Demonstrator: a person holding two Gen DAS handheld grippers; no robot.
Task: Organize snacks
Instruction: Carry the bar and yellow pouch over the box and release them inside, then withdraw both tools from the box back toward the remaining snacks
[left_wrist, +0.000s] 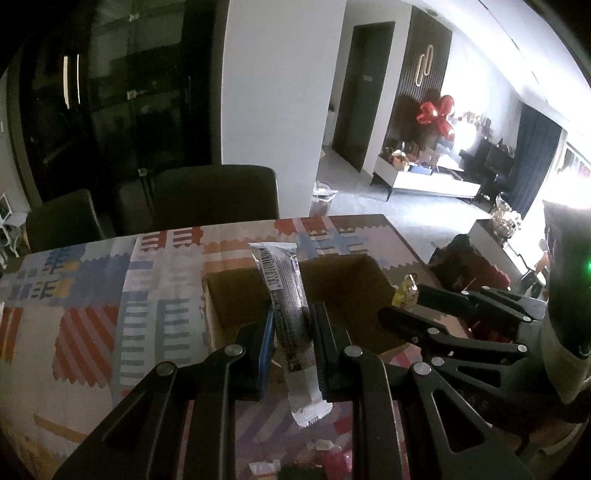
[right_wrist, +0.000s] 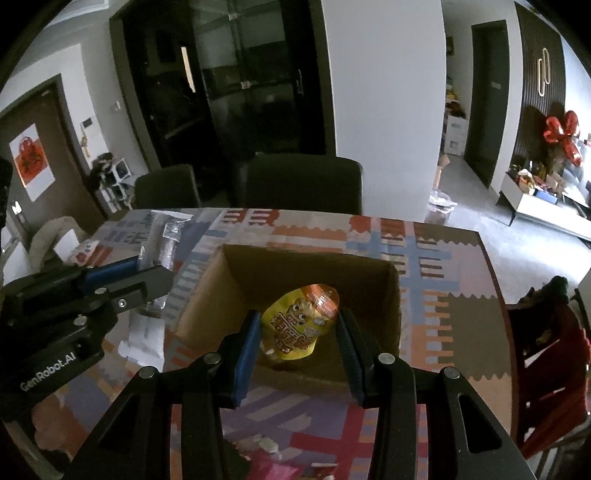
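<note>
Snacks, two in hand — left wrist view first. Your left gripper (left_wrist: 291, 325) is clamped on a long silver snack bar (left_wrist: 286, 295), which stands nearly upright between the pads, its crimped lower end hanging below them. Behind it sits an open cardboard box (left_wrist: 354, 291) on the patterned tablecloth (left_wrist: 92, 295); the bar's top rises above the box's far edge. To the right, your right gripper (left_wrist: 400, 301) reaches in with a yellow packet (left_wrist: 406, 293) at its tips.

Right wrist view: your right gripper (right_wrist: 295, 328) pinches the yellow snack pouch (right_wrist: 301, 321) by both sides, held over the open box (right_wrist: 384, 299), inside its rim as seen from here. At left, your left gripper (right_wrist: 155, 273) carries the silver bar (right_wrist: 166, 245) beside the box — over the tablecloth (right_wrist: 461, 280). Two dark chairs (right_wrist: 303, 181) stand at the table's far side.
</note>
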